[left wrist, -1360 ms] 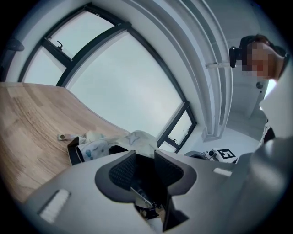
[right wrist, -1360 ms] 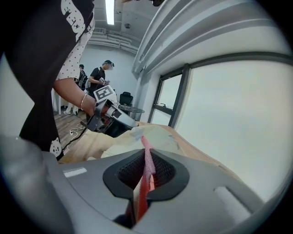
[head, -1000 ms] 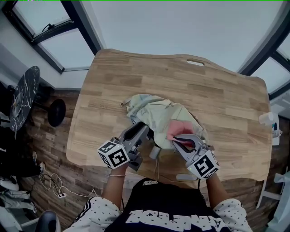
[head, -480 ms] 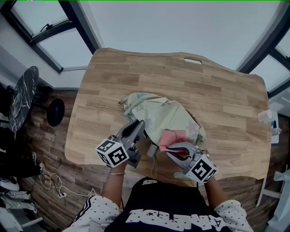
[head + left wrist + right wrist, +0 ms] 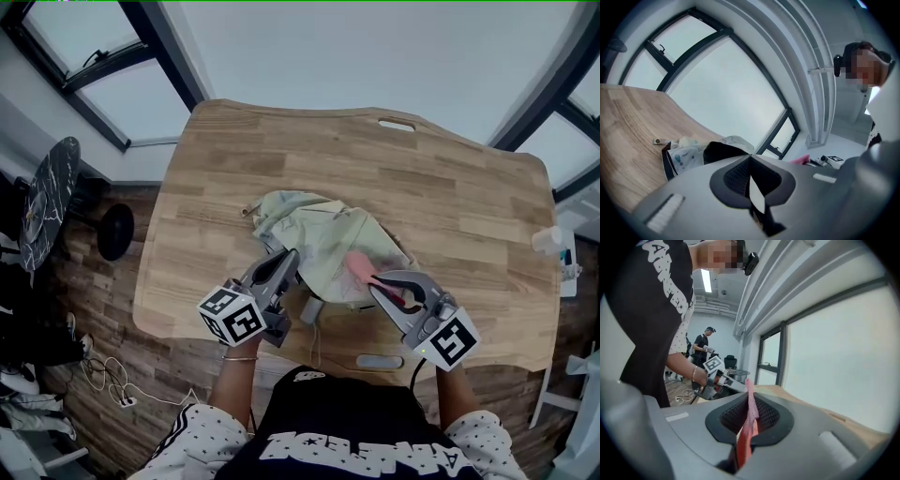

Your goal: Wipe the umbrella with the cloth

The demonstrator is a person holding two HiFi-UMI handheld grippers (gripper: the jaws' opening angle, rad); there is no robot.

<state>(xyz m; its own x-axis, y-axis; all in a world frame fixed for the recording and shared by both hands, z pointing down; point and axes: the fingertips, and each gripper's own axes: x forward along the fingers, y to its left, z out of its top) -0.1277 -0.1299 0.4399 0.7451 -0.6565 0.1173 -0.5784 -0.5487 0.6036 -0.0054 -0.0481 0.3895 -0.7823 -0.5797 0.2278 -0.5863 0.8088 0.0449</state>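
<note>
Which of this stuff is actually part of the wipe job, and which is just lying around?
In the job: umbrella; pink cloth, held in the right gripper; left gripper, shut on the umbrella's edge.
Lying about: black round side table; floor cables; white container, far right.

1. The right tool [image 5: 751, 398] has its jaws closed on the pink cloth [image 5: 749, 420]. The cloth stands up as a thin fold between the two dark ribbed pads [image 5: 733, 416].
2. Just past the cloth's upper tip is the left tool [image 5: 733, 384] with its marker cube [image 5: 712, 364]. A hand [image 5: 700, 380] with a bracelet at the wrist holds it.
3. A person's black printed shirt [image 5: 656, 310] fills the left side.
4. The light wooden counter [image 5: 843, 420] runs off to the right below a large window [image 5: 834, 348].
5. Far back in the room, another person [image 5: 704, 345] stands near a dark chair [image 5: 729, 363].
</note>
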